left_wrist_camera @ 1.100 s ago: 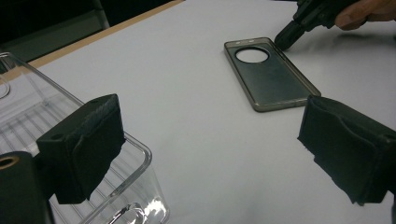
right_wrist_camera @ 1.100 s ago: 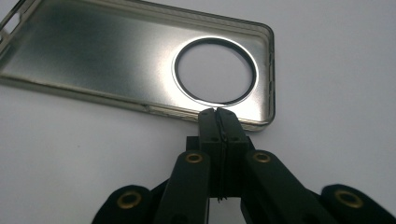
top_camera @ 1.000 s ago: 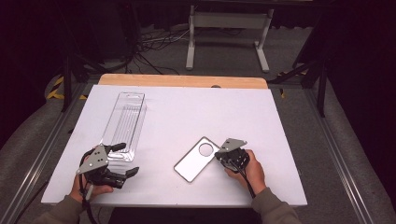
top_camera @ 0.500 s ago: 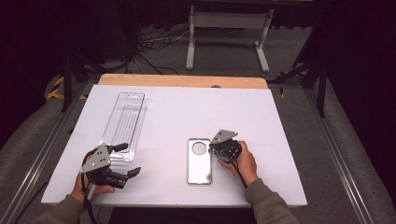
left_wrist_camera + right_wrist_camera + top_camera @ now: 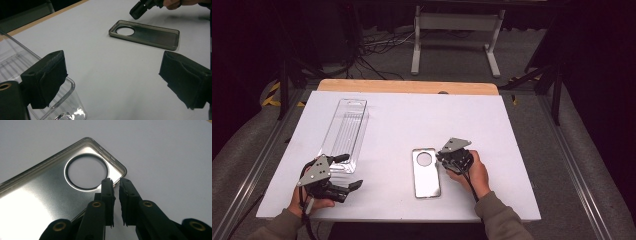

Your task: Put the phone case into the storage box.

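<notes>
Right hand-held gripper [image 5: 117,182] nearly clenched, jaws a sliver apart, straddling the thin side wall of the phone case [image 5: 426,173] just beside the round camera cutout; whether the pads truly pinch that wall cannot be told. Left hand-held gripper [image 5: 112,82] released, jaws spread wide, empty, hovering near the front end of the clear plastic tray [image 5: 344,134].

Phone case lying flat on the white desk [image 5: 492,125], open side up, front-centre, well apart from the tray. Long axis running almost straight away from the person, cutout end farthest, plain end nearest the front edge.

Probably very light, thin and flexible, glossy enough to slip; likely to bend or twist if lifted by one corner. Best taken by a side wall, pinched across the rim, ideally near mid-length for balance, or steadied at the far end with the second gripper. Not fragile, but prone to sliding on the smooth desk when nudged.
</notes>
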